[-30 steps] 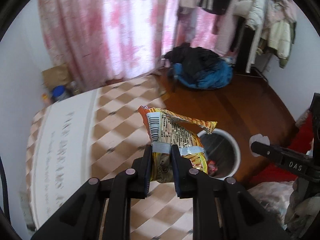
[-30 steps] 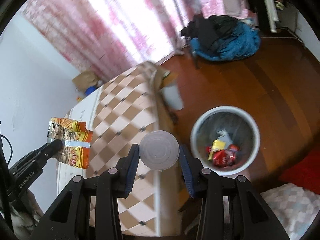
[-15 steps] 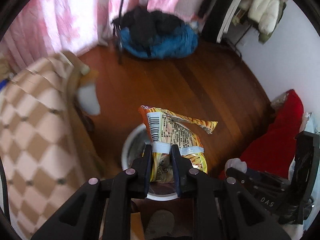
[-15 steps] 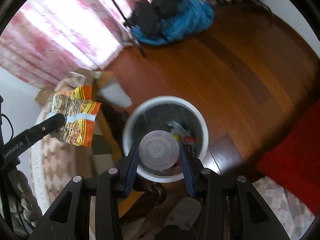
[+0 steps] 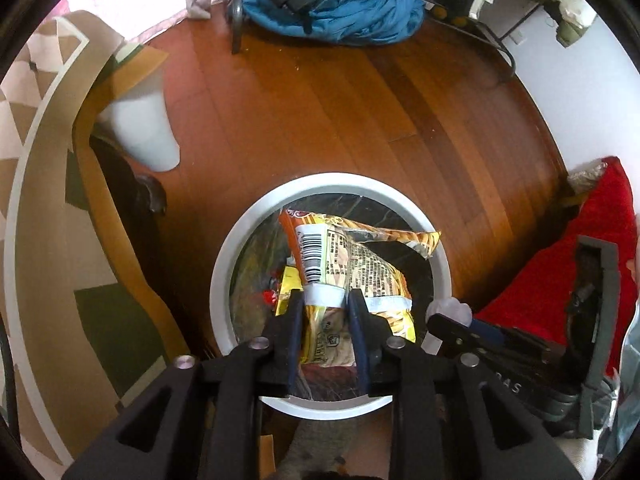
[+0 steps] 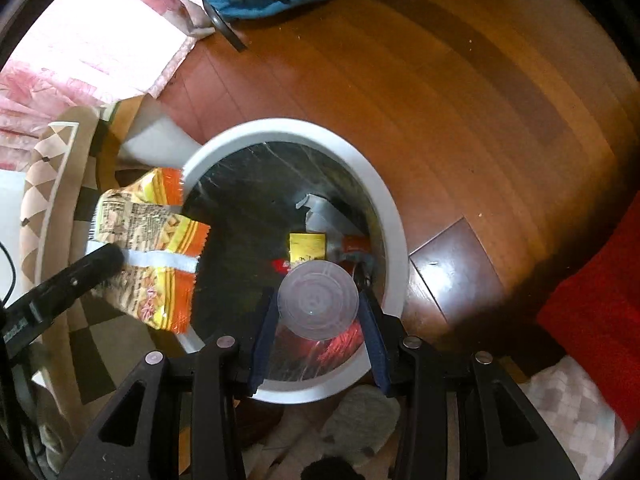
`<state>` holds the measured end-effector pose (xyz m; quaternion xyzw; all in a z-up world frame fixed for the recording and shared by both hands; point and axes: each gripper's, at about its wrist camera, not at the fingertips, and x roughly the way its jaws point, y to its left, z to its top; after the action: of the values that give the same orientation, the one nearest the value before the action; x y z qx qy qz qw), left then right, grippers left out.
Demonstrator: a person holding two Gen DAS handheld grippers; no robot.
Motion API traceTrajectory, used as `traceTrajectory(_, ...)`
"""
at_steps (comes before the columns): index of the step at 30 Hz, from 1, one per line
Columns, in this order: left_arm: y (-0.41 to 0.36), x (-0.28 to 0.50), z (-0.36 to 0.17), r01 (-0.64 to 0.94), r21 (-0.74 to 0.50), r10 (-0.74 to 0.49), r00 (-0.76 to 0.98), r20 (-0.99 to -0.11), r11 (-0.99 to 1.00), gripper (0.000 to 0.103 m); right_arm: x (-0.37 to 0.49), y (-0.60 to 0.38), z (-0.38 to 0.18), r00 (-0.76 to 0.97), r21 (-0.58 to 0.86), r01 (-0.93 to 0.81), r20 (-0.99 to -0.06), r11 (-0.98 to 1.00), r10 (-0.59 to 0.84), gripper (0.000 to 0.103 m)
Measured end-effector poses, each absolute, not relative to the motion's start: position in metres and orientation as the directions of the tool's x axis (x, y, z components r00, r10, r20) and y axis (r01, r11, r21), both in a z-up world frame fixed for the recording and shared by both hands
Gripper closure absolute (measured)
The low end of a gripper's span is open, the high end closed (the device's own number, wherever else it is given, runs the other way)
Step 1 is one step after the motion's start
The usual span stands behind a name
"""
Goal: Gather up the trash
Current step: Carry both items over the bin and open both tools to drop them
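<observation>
My left gripper [image 5: 325,300] is shut on an orange and yellow snack wrapper [image 5: 352,256] and holds it right above the round white trash bin [image 5: 224,264]. The wrapper also shows in the right wrist view [image 6: 152,240], hanging over the bin's left rim [image 6: 384,200]. My right gripper [image 6: 318,300] is shut on a clear plastic cup [image 6: 318,300], bottom toward the camera, above the bin's near right side. Yellow and red trash [image 6: 308,246] lies inside the bin.
The bin stands on a brown wooden floor [image 5: 360,112]. A bed with a checkered cover [image 5: 36,208] is on the left. A blue and black clothes pile [image 5: 340,4] lies beyond. A red cloth [image 5: 568,272] lies to the right.
Both grippers have moved off the bed and down over the trash bin, which now looks much larger. Each keeps its grip on its item.
</observation>
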<state>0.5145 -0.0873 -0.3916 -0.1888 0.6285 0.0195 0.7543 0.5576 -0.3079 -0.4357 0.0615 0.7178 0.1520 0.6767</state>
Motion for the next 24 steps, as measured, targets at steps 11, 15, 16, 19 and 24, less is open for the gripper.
traceTrajectory(11, -0.076, 0.496, -0.352, -0.313, -0.158, -0.073, 0.267, -0.961, 0.937, 0.000, 0.554, -0.309, -0.418, -0.043, 0.268, -0.121, -0.963, 0.956, 0.265, 0.004)
traceTrajectory(15, -0.078, 0.488, -0.333, -0.314, -0.102, -0.011, 0.281, -0.960, 0.944, 0.000, 0.550, -0.313, -0.391, -0.009, 0.183, -0.149, -0.983, 0.972, 0.184, 0.000)
traceTrajectory(16, -0.079, 0.486, -0.329, -0.313, -0.093, -0.001, 0.284, -0.959, 0.945, 0.000, 0.549, -0.314, -0.384, -0.001, 0.163, -0.154, -0.986, 0.975, 0.165, 0.000)
traceTrajectory(19, -0.083, 0.474, -0.309, -0.312, -0.071, 0.027, 0.299, -0.954, 0.947, 0.000, 0.541, -0.317, -0.356, 0.037, 0.112, -0.172, -0.992, 0.979, 0.120, 0.000)
traceTrajectory(24, -0.088, 0.445, -0.262, -0.318, -0.080, 0.038, 0.348, -0.937, 0.945, 0.000, 0.521, -0.323, -0.300, 0.083, 0.119, -0.181, -0.987, 0.976, 0.135, 0.000)
